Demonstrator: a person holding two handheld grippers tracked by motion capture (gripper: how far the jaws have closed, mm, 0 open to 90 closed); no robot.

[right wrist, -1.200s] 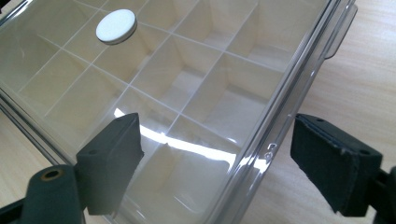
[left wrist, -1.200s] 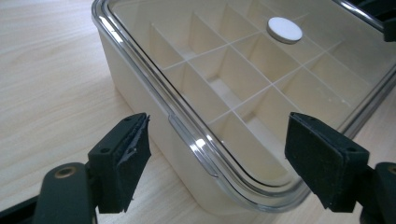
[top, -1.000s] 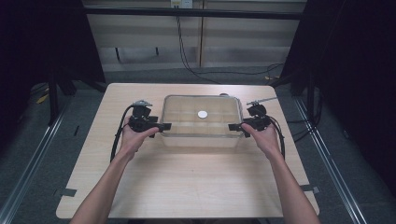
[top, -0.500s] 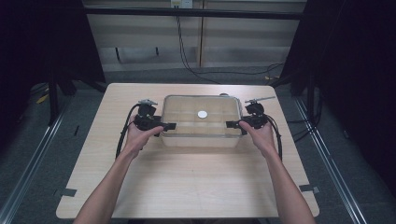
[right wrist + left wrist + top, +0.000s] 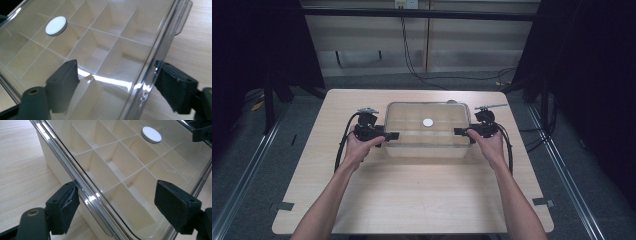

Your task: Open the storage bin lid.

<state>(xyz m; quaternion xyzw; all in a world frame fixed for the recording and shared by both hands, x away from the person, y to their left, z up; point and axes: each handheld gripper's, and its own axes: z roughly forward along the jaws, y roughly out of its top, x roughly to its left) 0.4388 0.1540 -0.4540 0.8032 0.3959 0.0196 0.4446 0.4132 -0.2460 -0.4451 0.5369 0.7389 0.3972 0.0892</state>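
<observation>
Tongs first: both pairs have just been closing a little, each straddling an end edge of the clear lid, pads not yet pressing. On the worktop, toward its far side, sits the compartment box, left tongs and right tongs at its ends. Uneven squeezing could tilt the lid, sliding off the white disc.

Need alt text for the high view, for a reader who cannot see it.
A person's two grippers, left gripper and right gripper, flank a clear-lidded compartment box on a wooden table. A white round disc sits at the lid's middle.
</observation>
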